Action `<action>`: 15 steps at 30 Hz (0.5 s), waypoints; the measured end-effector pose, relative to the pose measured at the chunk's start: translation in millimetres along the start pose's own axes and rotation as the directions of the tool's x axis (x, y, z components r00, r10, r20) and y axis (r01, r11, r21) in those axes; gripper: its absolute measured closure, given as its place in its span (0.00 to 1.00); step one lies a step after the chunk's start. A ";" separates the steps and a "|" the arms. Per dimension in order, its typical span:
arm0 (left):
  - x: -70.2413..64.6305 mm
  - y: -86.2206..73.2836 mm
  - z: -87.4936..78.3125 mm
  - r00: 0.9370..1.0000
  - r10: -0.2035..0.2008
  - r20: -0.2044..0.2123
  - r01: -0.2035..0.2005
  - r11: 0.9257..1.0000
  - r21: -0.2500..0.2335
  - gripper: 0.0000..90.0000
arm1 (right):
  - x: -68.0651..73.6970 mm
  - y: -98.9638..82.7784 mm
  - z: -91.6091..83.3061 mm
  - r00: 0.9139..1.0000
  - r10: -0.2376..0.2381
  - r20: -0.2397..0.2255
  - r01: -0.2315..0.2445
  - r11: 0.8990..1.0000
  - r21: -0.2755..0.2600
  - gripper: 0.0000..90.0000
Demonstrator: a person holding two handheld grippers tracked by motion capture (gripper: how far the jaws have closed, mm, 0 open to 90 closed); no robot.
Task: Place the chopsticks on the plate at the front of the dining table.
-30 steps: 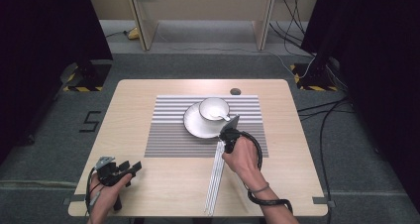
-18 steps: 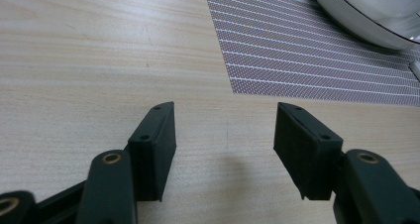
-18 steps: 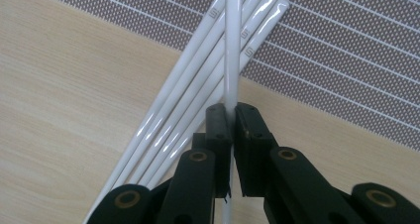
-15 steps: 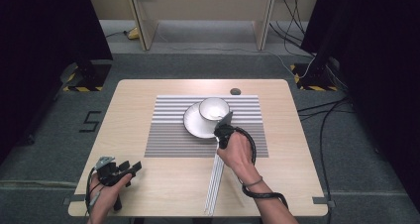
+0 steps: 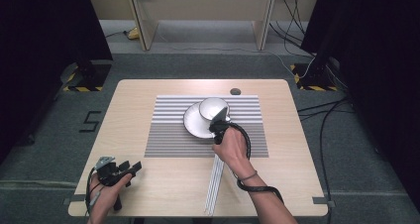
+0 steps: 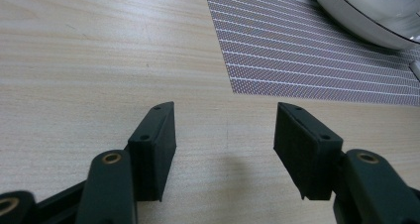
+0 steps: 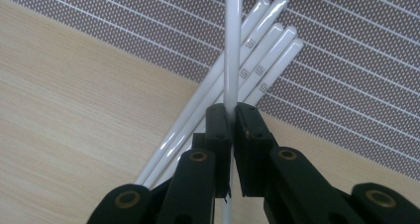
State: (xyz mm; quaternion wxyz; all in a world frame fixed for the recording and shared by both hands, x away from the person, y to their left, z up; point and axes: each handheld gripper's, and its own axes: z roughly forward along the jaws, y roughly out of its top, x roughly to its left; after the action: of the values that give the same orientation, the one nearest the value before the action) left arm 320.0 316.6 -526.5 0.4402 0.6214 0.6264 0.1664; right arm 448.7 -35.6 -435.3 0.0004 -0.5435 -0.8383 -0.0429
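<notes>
My right gripper (image 7: 230, 110) is shut on a single white chopstick (image 7: 232, 45), which runs straight out from between the pads. Below it, several loose white chopsticks (image 7: 262, 55) lie fanned across the edge of the striped placemat (image 7: 346, 60). In the high view the right gripper (image 5: 218, 124) hangs at the near right rim of a white plate (image 5: 194, 124) that carries a white bowl (image 5: 213, 106). The left gripper (image 5: 132, 166) rests at the table's front left, and its jaws (image 6: 223, 135) stand open over bare wood.
The loose chopsticks (image 5: 214, 187) reach from the placemat (image 5: 163, 135) toward the table's front edge. A small dark disc (image 5: 236, 91) sits near the far edge. The plate's rim (image 6: 366, 21) shows past the placemat's corner (image 6: 297, 55) in the left gripper view.
The right hand has carried its gripper and the chopstick away from the person and slightly left, up to the plate. The left gripper has stayed put.
</notes>
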 end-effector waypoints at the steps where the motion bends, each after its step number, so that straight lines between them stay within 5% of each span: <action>1: 0.0 0.0 0.0 1.000 0.000 0.000 0.000 1.000 0.000 0.46 | 0.4 0.7 0.2 1.000 -0.001 0.000 0.001 1.000 -0.001 0.95; 15: -0.3 -0.1 0.0 1.000 0.002 -0.001 -0.002 1.000 0.000 0.46 | 5.9 14.3 1.2 1.000 -0.014 -0.007 0.014 1.000 -0.007 0.95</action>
State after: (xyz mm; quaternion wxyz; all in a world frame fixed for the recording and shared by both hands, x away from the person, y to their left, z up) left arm 319.9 316.4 -526.4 0.4398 0.6220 0.6259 0.1670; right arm 459.5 -24.3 -435.2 0.0010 -0.5376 -0.8419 -0.0477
